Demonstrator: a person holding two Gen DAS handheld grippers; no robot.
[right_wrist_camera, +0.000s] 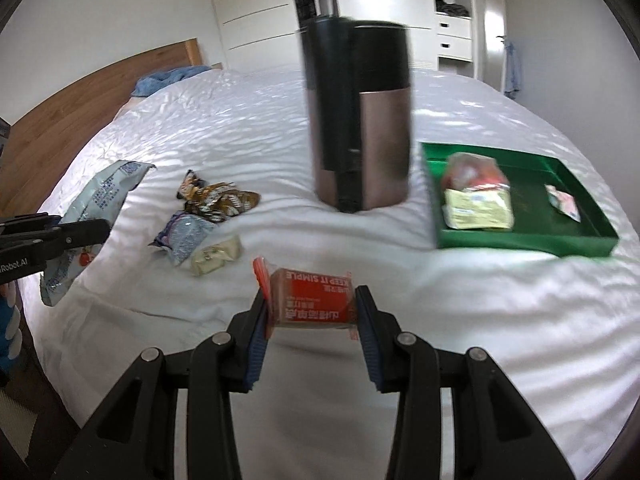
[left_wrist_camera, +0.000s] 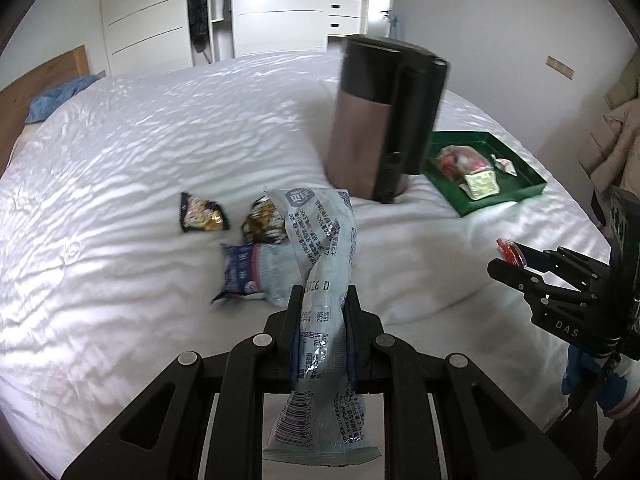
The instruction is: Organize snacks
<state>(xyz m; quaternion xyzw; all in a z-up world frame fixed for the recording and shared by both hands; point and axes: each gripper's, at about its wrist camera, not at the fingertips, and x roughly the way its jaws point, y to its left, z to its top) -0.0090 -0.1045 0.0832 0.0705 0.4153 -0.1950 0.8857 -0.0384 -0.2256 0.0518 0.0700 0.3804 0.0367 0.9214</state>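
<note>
We hold a snack in each gripper, and what matters now is where the green tray lies from each. Our right gripper is clamped across the width of a red snack pack, its jaws standing wide apart because the pack is broad; from there the tray sits ahead and off to the right, past the tall dark canister that stands on the bed. Our left gripper is pinched tight on a long pale-blue packet — the packet's long axis runs along the fingers, one end poking forward, the barcode end trailing back. For this hand the tray is farther, beyond the canister and to the right. We judge the right hand the nearer one — its path to the tray looks clear of the canister, while the left must swing round it.
</note>
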